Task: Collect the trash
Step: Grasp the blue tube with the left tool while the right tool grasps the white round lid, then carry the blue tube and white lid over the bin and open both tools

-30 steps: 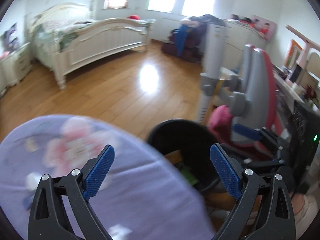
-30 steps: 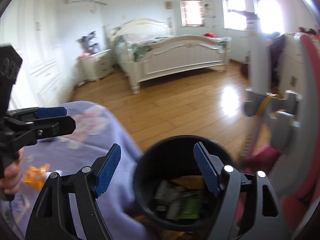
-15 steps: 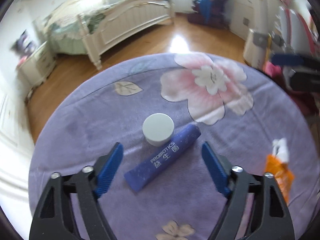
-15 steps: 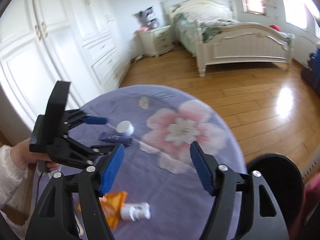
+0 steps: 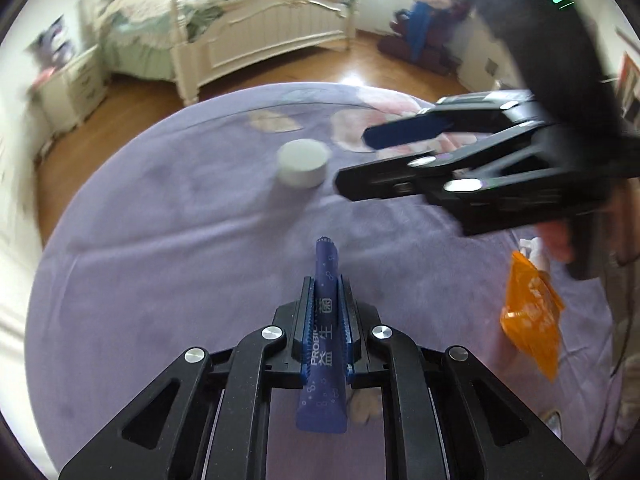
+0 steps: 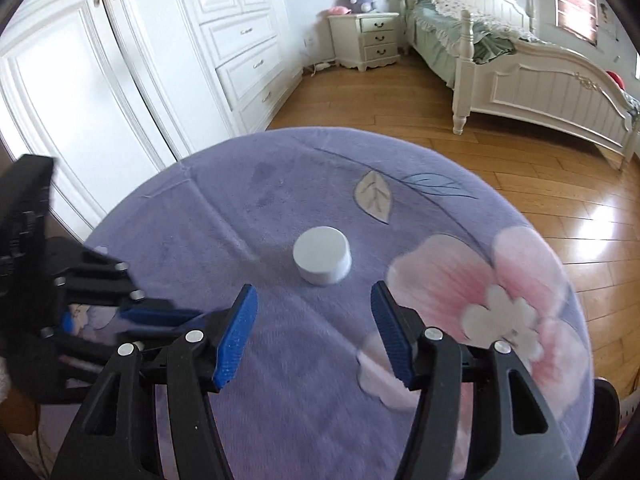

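On the purple floral counter [image 6: 248,216], the left gripper [image 5: 326,320] is pinching the light, soft blue sachet [image 5: 325,344] mid-length; the right gripper [image 6: 314,332] is hovering spread before the stiff white cap [image 6: 322,255], likely best gripped across its sides.

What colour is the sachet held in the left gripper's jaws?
Dark blue with white lettering: the sachet, clearest in the left wrist view.

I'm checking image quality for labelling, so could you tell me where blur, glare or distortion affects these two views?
Left wrist view: the right gripper and orange pouch are motion-smeared, while the blue sachet in the left gripper reads sharp; the windows are blown out. Right wrist view: the white cap is fairly crisp, the left gripper is smeared, the floor shows glare, and the fisheye bows the wardrobe doors.
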Demonstrator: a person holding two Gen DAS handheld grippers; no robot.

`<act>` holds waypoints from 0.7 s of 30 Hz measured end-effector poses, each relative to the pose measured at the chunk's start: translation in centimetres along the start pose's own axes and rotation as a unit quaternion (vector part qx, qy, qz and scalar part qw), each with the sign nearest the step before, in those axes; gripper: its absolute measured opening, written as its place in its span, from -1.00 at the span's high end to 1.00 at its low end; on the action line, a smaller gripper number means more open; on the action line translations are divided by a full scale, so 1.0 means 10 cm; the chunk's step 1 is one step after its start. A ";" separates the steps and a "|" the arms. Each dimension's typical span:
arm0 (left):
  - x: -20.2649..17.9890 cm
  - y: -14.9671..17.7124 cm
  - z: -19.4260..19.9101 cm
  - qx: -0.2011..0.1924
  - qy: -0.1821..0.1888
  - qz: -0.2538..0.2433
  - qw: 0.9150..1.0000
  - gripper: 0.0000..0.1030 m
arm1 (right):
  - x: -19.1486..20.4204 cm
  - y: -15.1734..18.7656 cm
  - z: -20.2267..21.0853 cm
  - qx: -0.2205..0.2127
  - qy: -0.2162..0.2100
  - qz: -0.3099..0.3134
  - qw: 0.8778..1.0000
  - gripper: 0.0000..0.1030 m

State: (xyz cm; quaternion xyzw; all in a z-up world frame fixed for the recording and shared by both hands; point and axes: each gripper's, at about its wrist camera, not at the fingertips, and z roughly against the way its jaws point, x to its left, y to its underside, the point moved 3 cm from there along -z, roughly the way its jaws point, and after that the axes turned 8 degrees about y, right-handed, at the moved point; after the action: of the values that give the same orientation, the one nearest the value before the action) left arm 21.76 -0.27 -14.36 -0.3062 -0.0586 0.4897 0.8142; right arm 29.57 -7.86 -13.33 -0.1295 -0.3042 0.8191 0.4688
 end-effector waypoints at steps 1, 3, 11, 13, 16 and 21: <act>0.05 0.03 0.05 -0.005 -0.007 0.012 1.000 0.76 | 0.03 -0.04 -0.09 0.007 0.001 0.002 1.000 -0.14; 0.10 0.05 0.12 -0.015 -0.018 0.031 0.999 0.76 | 0.05 -0.13 -0.16 0.010 -0.003 -0.004 1.000 -0.14; -0.04 -0.07 0.30 -0.050 -0.030 0.053 0.997 0.76 | 0.07 -0.05 -0.08 0.022 0.014 0.019 0.999 0.35; -0.16 -0.08 0.39 -0.063 -0.027 0.052 0.996 0.76 | -0.02 0.01 0.20 -0.005 0.008 0.002 1.000 0.35; -0.40 -0.21 0.44 -0.084 -0.014 0.053 0.995 0.76 | -0.23 0.14 0.66 -0.061 0.001 -0.039 0.997 0.35; -0.92 -0.50 0.37 -0.109 0.014 0.045 0.993 0.75 | -0.58 0.51 1.43 -0.157 0.072 -0.090 0.981 0.34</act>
State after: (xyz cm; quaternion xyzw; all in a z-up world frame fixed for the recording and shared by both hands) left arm 19.44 -7.99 -6.72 -0.4025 -0.0858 0.5124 0.7537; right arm 21.96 -20.05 -5.74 -0.2320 -0.4047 0.7043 0.5351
